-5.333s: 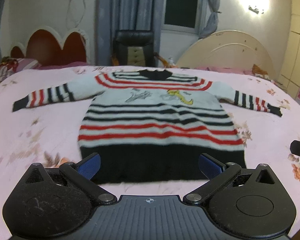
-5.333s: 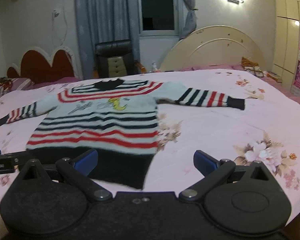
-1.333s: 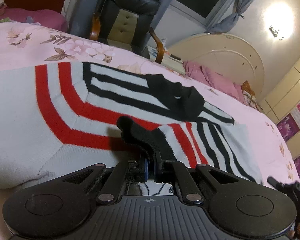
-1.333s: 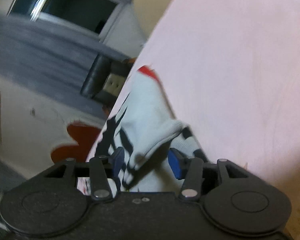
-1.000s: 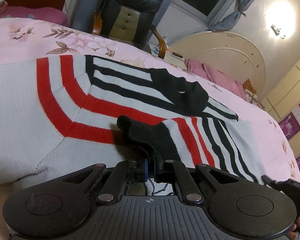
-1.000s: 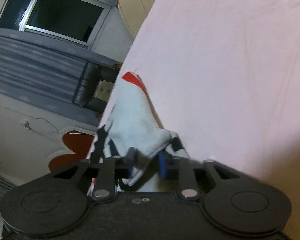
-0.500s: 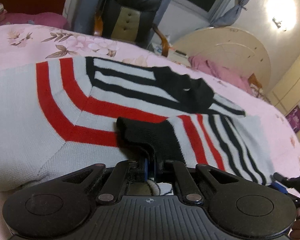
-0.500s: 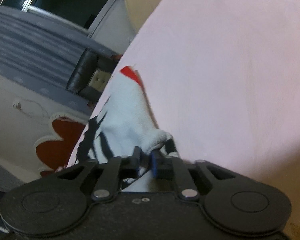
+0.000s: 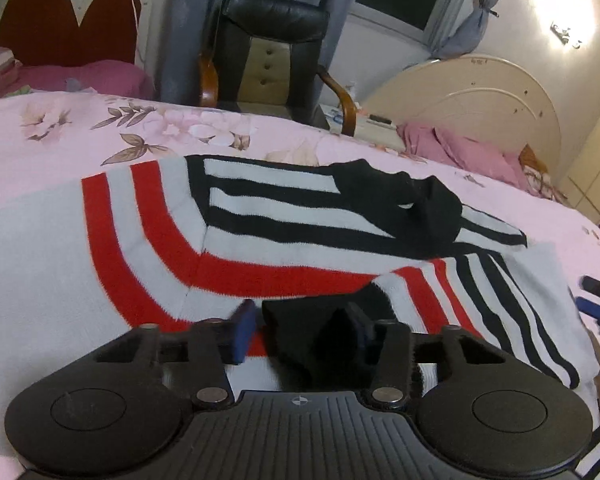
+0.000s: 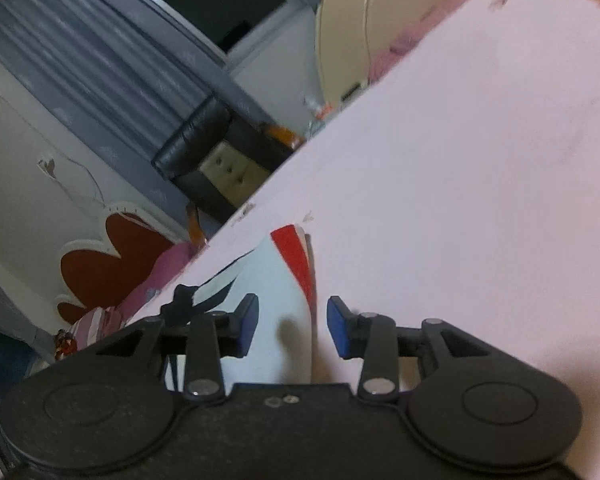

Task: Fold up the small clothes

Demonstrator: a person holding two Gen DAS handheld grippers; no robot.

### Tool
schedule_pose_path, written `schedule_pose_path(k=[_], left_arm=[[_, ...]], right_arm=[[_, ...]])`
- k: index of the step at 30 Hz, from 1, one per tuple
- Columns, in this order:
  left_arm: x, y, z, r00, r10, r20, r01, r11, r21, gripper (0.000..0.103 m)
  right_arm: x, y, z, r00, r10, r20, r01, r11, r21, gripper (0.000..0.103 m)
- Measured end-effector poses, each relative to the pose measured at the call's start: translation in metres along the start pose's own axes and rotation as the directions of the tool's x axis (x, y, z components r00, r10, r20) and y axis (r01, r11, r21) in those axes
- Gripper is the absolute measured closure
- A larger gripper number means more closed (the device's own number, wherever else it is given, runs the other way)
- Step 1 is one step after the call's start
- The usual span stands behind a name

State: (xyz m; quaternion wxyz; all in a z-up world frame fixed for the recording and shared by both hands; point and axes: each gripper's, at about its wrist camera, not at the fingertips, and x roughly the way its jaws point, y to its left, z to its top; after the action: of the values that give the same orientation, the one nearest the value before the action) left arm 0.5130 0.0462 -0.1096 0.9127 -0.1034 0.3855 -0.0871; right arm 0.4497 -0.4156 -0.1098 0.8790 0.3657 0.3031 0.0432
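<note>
On the bed (image 9: pixel 40 148), striped sweater (image 9: pixel 100 248); left gripper (image 9: pixel 300 326) jaws just opening around its black cuff (image 9: pixel 300 340), right gripper (image 10: pixel 292 326) jaws opening, spread over its white edge

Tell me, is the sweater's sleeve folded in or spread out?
Folded in: the striped sleeve lies across the sweater, black cuff on its chest.

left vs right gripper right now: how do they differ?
The left gripper has the sweater's black cuff between its jaws; the right gripper has only flat white knit below its gap. The left wrist view sits level; the right wrist view is strongly tilted. Shared: on both, the jaws have just been opening and press on nothing.
</note>
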Motion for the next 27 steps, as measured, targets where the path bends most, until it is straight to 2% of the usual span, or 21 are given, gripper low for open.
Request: schedule_pose_path(k=[1,2,3,4,5,10,13,14,15,16,18,20,22,23,25,26,27], left_arm=[[0.001,0.000,0.001,1.000,0.005,0.000,-0.005,1.000,-0.005,0.080],[0.001,0.003,0.002,1.000,-0.005,0.000,0.005,1.000,-0.021,0.092],[0.003,0.006,0.002,1.000,-0.021,-0.002,0.021,0.999,-0.045,0.094],[0.005,0.005,0.001,1.000,-0.024,0.001,0.024,0.999,-0.044,0.095],[0.006,0.003,0.001,1.000,-0.021,0.007,0.021,0.999,-0.033,0.096],[0.007,-0.007,-0.005,0.999,0.022,0.043,-0.023,0.999,0.028,0.097],[0.007,-0.010,-0.004,0.998,0.035,0.047,-0.038,0.998,0.044,0.097],[0.006,-0.010,-0.003,0.998,0.036,0.047,-0.039,0.998,0.046,0.097],[0.001,-0.011,-0.003,0.997,0.053,0.060,-0.056,0.997,0.050,0.092],[-0.007,-0.014,-0.003,0.992,0.092,0.091,-0.098,0.993,0.066,0.089],[-0.025,-0.023,-0.005,0.976,0.138,0.168,-0.156,0.983,0.099,0.080],[-0.034,-0.035,-0.008,0.978,0.085,0.192,-0.103,0.991,0.084,0.080],[-0.029,-0.065,-0.014,0.984,0.034,0.176,-0.062,0.985,0.161,0.080],[-0.024,-0.079,-0.018,0.985,0.023,0.169,-0.057,0.978,0.201,0.076],[-0.010,-0.096,-0.024,0.992,0.002,0.129,-0.031,0.974,0.224,0.052],[-0.001,-0.101,-0.027,0.995,0.020,0.102,-0.042,0.974,0.224,0.040],[0.010,-0.103,-0.032,0.996,0.044,0.074,-0.060,0.969,0.239,0.039]], right_arm=[[0.010,-0.001,0.003,1.000,-0.002,-0.017,0.002,1.000,0.007,0.065],[0.018,-0.001,0.004,1.000,0.000,-0.028,0.000,1.000,0.010,0.065],[0.026,-0.001,0.006,0.999,0.007,-0.038,-0.006,1.000,0.013,0.065],[0.029,-0.001,0.006,0.999,0.013,-0.043,-0.013,1.000,0.014,0.072],[0.033,0.000,0.007,0.999,0.017,-0.051,-0.017,1.000,0.006,0.089],[0.029,0.006,0.002,0.998,-0.059,-0.023,0.056,0.994,-0.098,0.094],[0.031,0.004,-0.001,0.997,-0.072,-0.030,0.068,0.991,-0.114,0.097],[0.030,0.005,-0.001,0.996,-0.078,-0.032,0.074,0.990,-0.120,0.095],[0.026,0.009,-0.001,0.995,-0.092,-0.031,0.088,0.988,-0.128,0.093],[0.018,0.016,0.000,0.994,-0.112,-0.013,0.109,0.982,-0.157,0.081],[-0.002,0.027,-0.005,0.995,-0.100,0.022,0.102,0.970,-0.223,0.082],[-0.019,0.041,-0.016,0.998,-0.067,0.011,0.068,0.953,-0.297,0.087],[-0.029,0.053,-0.031,0.998,-0.064,-0.001,0.059,0.927,-0.370,0.089],[-0.032,0.058,-0.040,0.998,-0.066,-0.017,0.054,0.917,-0.396,0.089],[-0.033,0.065,-0.055,0.992,-0.123,-0.015,0.103,0.884,-0.455,0.088],[-0.033,0.065,-0.060,0.988,-0.156,-0.010,0.132,0.868,-0.479,0.088],[-0.031,0.063,-0.065,0.981,-0.191,-0.015,0.160,0.859,-0.486,0.089]])
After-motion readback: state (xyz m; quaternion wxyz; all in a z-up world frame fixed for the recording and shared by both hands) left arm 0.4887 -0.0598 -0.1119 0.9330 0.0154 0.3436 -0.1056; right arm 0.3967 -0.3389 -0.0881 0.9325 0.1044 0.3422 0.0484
